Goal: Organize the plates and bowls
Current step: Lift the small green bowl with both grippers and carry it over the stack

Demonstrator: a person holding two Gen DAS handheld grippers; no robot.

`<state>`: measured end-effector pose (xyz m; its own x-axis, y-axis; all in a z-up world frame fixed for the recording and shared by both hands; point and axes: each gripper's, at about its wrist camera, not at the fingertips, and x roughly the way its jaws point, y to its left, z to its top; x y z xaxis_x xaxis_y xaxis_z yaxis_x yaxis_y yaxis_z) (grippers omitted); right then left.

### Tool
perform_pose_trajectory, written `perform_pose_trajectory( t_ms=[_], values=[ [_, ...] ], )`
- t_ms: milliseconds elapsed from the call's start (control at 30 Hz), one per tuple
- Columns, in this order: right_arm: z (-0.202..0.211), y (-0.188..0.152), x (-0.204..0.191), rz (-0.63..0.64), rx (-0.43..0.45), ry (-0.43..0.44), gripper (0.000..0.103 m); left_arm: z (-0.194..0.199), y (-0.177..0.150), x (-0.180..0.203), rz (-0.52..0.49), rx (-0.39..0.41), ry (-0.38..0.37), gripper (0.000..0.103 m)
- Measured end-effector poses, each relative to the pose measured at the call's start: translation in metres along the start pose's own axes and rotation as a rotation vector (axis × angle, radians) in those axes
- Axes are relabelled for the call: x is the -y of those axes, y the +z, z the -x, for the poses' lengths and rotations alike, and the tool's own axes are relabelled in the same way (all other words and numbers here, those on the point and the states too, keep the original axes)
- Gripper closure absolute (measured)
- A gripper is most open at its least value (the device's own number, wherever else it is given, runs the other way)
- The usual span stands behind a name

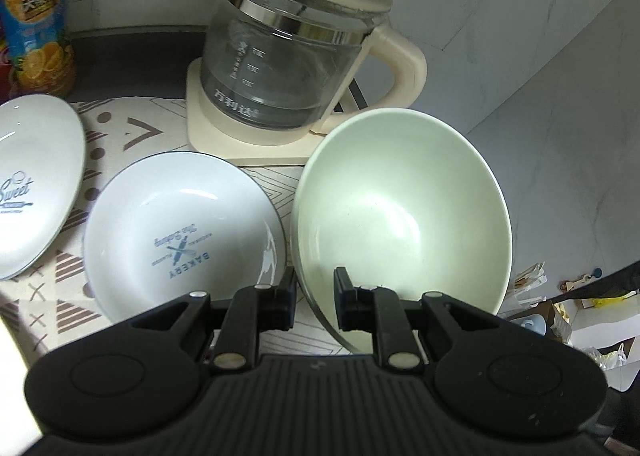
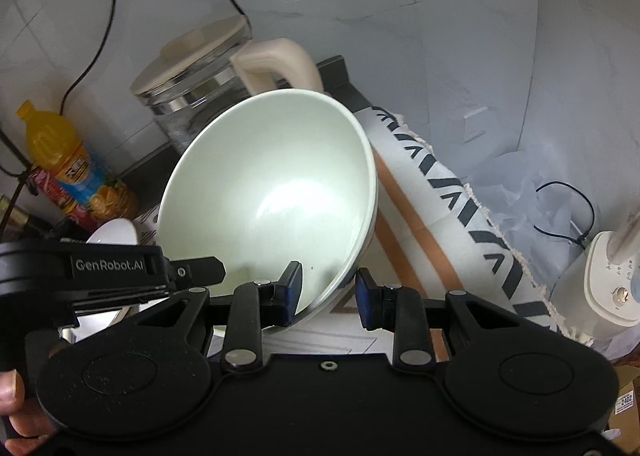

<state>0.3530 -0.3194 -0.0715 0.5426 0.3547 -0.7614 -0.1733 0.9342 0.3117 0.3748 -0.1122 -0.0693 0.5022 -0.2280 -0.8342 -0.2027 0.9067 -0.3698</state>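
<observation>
We hold the pale green bowl (image 1: 404, 212) tilted, its rim clamped between both the left gripper (image 1: 314, 298) fingers and the right gripper (image 2: 328, 294) fingers, in front of the glass kettle (image 1: 288, 68). Two white plates (image 1: 180, 232) lie left of the kettle on the patterned surface (image 1: 120, 128), under a grey wall.

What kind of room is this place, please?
Probably a home kitchen corner: a glass electric kettle on its base, an orange drink bottle, and plates and bowls such as the pale green bowl on a patterned mat.
</observation>
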Motion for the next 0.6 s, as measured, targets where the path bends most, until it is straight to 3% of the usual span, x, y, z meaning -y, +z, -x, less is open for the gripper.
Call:
perform_pose_trajectory(
  t_ms=[600],
  values=[
    [0.053, -0.041, -0.051, 0.056, 0.055, 0.025, 0.075, 0.081, -0.040, -0.033, 0.023, 0.061, -0.004, 0.086]
  ],
)
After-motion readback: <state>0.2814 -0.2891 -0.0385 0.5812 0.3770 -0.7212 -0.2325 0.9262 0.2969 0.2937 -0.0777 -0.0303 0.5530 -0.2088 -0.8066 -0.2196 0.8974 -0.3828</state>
